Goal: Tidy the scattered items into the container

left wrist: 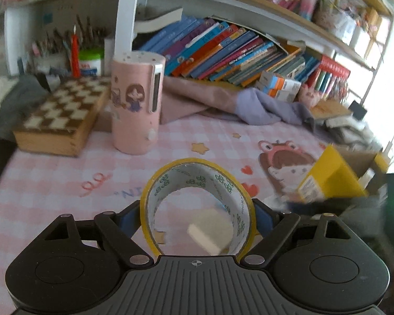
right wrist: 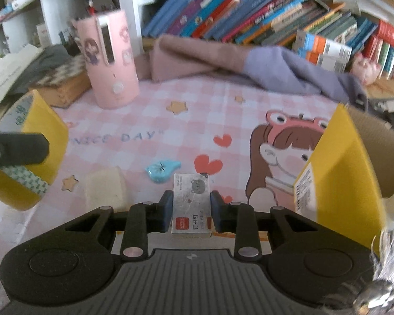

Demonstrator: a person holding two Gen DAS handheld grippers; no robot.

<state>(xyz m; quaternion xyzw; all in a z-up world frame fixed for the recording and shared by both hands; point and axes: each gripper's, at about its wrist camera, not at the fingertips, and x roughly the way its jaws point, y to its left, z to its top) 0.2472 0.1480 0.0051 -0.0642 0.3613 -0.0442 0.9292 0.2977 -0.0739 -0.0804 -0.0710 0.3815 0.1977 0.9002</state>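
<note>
Left claw [left wrist: 198,218] angled down over the pink checked desk [left wrist: 52,183], tape roll [left wrist: 197,204] clamped between wide-set pads, right claw [right wrist: 191,211] pitched down likewise, staple box [right wrist: 190,204] gripped, yellow-flapped cardboard container [right wrist: 354,162] kept at right.

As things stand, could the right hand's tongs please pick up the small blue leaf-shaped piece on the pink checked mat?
Probably not yet: the right tongs are shut on a small grey staple box, though the blue leaf-shaped piece lies uncovered just ahead.
</note>
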